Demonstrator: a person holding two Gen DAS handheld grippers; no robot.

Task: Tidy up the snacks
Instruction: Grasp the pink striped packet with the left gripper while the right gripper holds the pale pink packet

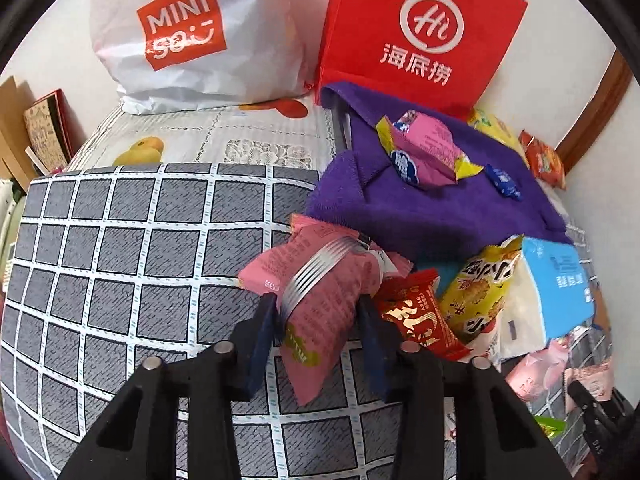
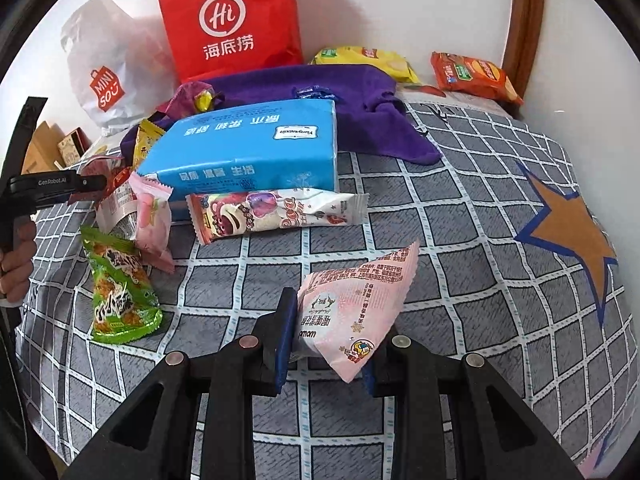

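In the left wrist view my left gripper [image 1: 318,316] is shut on a dark pink snack packet [image 1: 320,280] with a silver band, at the edge of a snack pile on the grey checked cloth [image 1: 120,260]. A red packet [image 1: 416,316] and a yellow packet [image 1: 480,284] lie just right of it. My right gripper [image 2: 332,332] is shut on a pale pink packet [image 2: 360,300], held tilted above the checked cloth [image 2: 460,240]. A green packet [image 2: 120,292] and a bear-print packet [image 2: 272,212] lie to its left and ahead.
A blue tissue pack [image 2: 256,148] rests on the pile. Behind it lies a purple towel [image 1: 420,208] with small sweets. A red paper bag [image 1: 420,28] and a white plastic bag [image 1: 180,40] stand at the wall. Yellow [image 2: 368,60] and orange [image 2: 472,76] crisp bags lie far right.
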